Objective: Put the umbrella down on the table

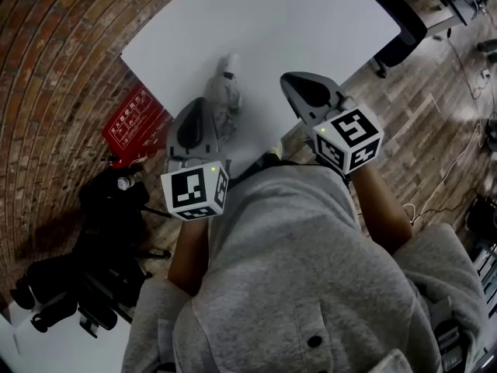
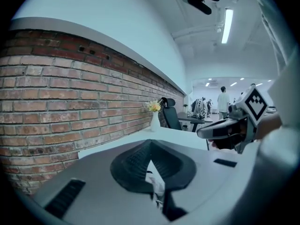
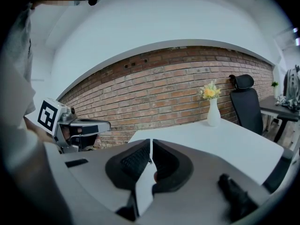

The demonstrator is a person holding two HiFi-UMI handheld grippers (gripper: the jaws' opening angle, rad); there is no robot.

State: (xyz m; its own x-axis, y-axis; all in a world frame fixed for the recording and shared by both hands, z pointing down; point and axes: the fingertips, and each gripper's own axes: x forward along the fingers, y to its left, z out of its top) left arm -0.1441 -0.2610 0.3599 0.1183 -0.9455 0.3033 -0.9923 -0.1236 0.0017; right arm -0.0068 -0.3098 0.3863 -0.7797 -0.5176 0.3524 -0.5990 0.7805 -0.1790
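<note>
Head view: from overhead, aimed steeply down past the grey top (image 1: 311,278) onto the white table (image 1: 311,22), with left gripper (image 1: 203,106) and right gripper (image 1: 289,80) close below, mid-frame. Left gripper view: riding low on its gripper, nearly level, facing along the jaws over the tabletop toward the brick wall (image 2: 56,102), with vase (image 2: 155,121) and chair (image 2: 169,114) far off; right gripper caught side-on at right. Right gripper view: same low ride, much the same heading, seeing brick wall, vase and chair again, left gripper at left. Shared by all three: table, both grippers. Shared by the gripper views: brick wall, vase, chair.
</note>
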